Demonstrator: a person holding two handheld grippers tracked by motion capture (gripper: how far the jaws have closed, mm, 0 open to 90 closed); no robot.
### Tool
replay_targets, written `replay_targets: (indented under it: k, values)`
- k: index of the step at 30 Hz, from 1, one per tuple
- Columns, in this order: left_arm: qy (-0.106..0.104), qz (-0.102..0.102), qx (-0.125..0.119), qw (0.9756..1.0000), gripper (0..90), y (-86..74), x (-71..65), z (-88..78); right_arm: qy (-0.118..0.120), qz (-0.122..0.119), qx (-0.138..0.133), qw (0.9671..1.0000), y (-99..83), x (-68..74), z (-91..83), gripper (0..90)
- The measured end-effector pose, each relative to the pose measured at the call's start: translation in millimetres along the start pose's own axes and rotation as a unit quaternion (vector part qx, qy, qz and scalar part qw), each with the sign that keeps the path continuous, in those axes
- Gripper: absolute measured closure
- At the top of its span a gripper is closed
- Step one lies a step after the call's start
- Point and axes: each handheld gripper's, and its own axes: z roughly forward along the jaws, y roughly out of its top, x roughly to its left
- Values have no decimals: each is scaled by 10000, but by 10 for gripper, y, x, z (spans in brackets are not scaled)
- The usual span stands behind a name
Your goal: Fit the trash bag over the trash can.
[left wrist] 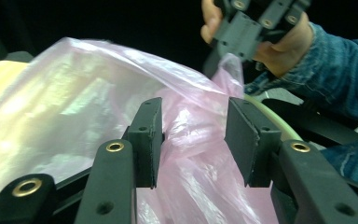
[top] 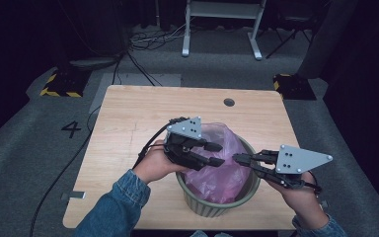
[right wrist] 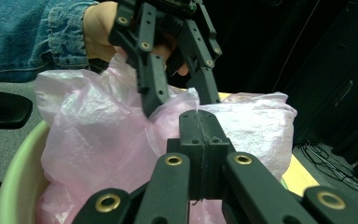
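On the floor at the far left a white number 4 [top: 71, 129] is painted on the grey carpet, the only writing I can read; beside it sits a block with yellow and black hazard stripes [top: 59, 85].

The wooden desk [top: 128, 128] carries one container, a pale green ribbed bin [top: 212, 205] near its front edge. A pink plastic bag [top: 222, 173] sits inside it, bunched and puffed up above the rim. Whether anything lies inside the bag I cannot tell; the film is crumpled and only half see-through.

The left gripper [top: 219, 154] reaches over the bin from the left, its jaws standing about half open with a fold of the pink bag [left wrist: 191, 140] between them. In the left gripper view the pads [left wrist: 150, 135] sit to either side of that fold without clearly pressing on it.

The right gripper [top: 238, 158] comes in from the right at the bin's edge. In the right gripper view its jaws are pressed flat together, and the bag [right wrist: 102, 140] rises just behind them; a thin edge of film seems pinched at the tips, though the seam is too fine to be sure.

Both denim sleeves are cut off by the bottom of the high view. A small round grommet hole [top: 229, 102] marks the desk's far edge.
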Motion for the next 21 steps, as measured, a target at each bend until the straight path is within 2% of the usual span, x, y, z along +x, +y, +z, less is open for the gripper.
replay_targets:
  k: [6,9,11,13,18,21]
  values:
    - [-56,108,-56,9999,527,23,-38,41,35,-17,-42,10000,-11,21,48,897]
    - [88,218,-22,9997,649,39,-69,46,40,3,-69,10000,-16,19,60,897]
    - [170,270,10,9995,786,46,-82,39,43,46,-125,9999,-21,14,52,897]
    - [280,365,10,9989,865,48,-101,33,30,75,-153,9998,-26,10,41,898]
    - [430,493,-28,9979,894,64,-151,20,20,157,-236,9996,-50,-5,5,898]
    - [543,474,-90,9974,894,68,-149,-21,-28,161,-285,9995,-58,-8,-28,898]
